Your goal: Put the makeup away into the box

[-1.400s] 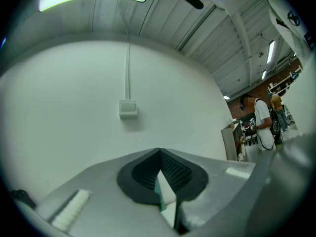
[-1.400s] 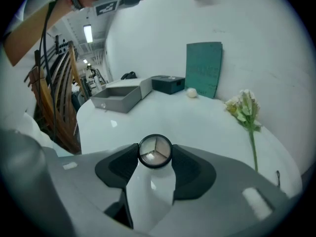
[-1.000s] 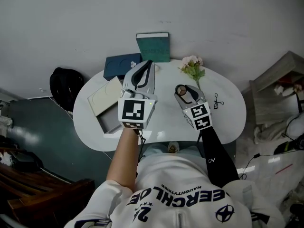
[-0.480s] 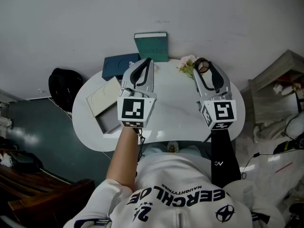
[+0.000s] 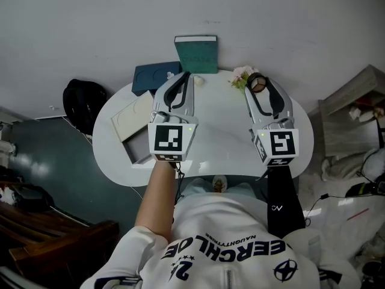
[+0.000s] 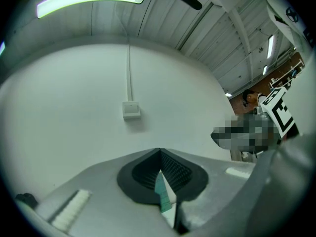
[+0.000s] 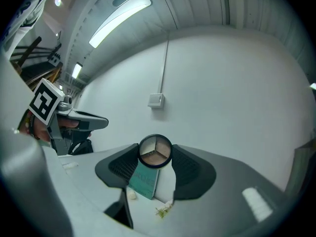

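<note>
The right hand-held gripper (image 5: pixel 259 87), right of centre in the head view, has its ribbed black pads clamped on a small round makeup compact (image 7: pixel 155 151). The compact has a dark rim and three wedge-shaped pans in beige and brown tones, and it is held clear above the glossy white, rounded worktop (image 5: pixel 222 137). The left hand-held gripper (image 5: pixel 183 77), centre left, has its pads closed tip to tip with nothing between them. Below it, at the worktop's left edge, lies a flat cream box (image 5: pixel 133 122); it seems to lie open, though this view does not settle that. Beside the box, toward the top of the frame, sits a dark blue flat case (image 5: pixel 153 78). A teal hardcover book (image 5: pixel 196 54) stands against the wall, with a small sprig of pale pink flowers (image 5: pixel 242 75) just right of it.
</note>
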Action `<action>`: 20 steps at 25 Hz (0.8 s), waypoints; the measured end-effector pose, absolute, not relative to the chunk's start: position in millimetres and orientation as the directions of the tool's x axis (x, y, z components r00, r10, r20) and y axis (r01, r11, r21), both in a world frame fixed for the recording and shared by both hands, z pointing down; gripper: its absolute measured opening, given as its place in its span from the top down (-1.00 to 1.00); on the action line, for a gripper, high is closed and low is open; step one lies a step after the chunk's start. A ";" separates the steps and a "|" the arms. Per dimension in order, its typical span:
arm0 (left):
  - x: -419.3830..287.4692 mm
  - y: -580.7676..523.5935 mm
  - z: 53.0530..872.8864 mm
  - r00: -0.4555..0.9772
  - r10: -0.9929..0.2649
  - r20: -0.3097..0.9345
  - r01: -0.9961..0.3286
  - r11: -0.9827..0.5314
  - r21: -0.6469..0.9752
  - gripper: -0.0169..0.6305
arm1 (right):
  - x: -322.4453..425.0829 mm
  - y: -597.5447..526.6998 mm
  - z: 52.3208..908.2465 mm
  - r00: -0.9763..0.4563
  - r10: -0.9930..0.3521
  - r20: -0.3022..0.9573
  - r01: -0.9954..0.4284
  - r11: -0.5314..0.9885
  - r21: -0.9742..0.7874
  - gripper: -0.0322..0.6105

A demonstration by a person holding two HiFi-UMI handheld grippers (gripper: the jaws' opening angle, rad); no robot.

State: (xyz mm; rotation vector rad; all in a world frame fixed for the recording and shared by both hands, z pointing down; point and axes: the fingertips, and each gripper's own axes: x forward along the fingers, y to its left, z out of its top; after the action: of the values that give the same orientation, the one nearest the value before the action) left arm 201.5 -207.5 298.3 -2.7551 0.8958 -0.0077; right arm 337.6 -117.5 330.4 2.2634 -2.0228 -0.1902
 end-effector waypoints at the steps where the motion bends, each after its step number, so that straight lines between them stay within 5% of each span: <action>1: 196.4 -208.6 299.5 0.806 -0.588 -0.069 -0.586 -0.775 -0.234 0.94 | 332.8 -120.6 332.0 0.099 -0.995 -0.022 -0.981 -0.101 0.166 0.13; 20: -11.2 -239.5 290.5 0.599 -0.798 -0.072 -0.782 -0.563 -0.267 0.94 | 119.7 -203.0 327.4 -0.282 -0.959 -0.016 -0.943 0.274 0.187 0.13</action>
State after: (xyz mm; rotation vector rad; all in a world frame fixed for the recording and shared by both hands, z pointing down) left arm -11.2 -239.5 290.5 -2.5570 1.2935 -0.0819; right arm 119.7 -203.0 327.4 1.8183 -2.4263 -0.2437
